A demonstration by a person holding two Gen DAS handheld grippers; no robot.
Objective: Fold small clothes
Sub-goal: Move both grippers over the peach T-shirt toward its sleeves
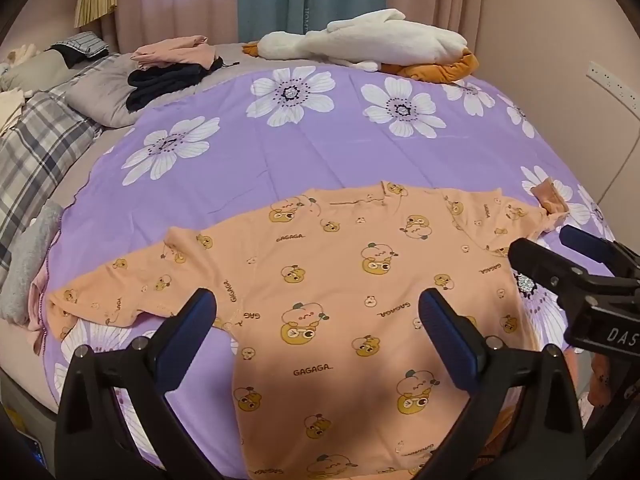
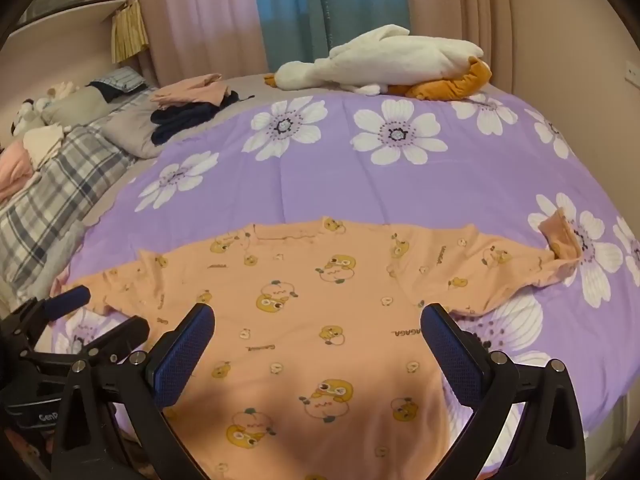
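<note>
An orange long-sleeved shirt with cartoon prints lies spread flat on the purple flowered bedsheet, sleeves out to both sides. It also shows in the right wrist view. My left gripper is open and empty, hovering over the shirt's lower body. My right gripper is open and empty, also over the shirt's lower body. The right gripper shows in the left wrist view near the right sleeve, and the left gripper shows in the right wrist view near the left sleeve.
A white plush goose lies at the far edge of the bed. Folded pink and dark clothes sit at the back left on a grey pillow. A plaid blanket lies left. A wall is at right.
</note>
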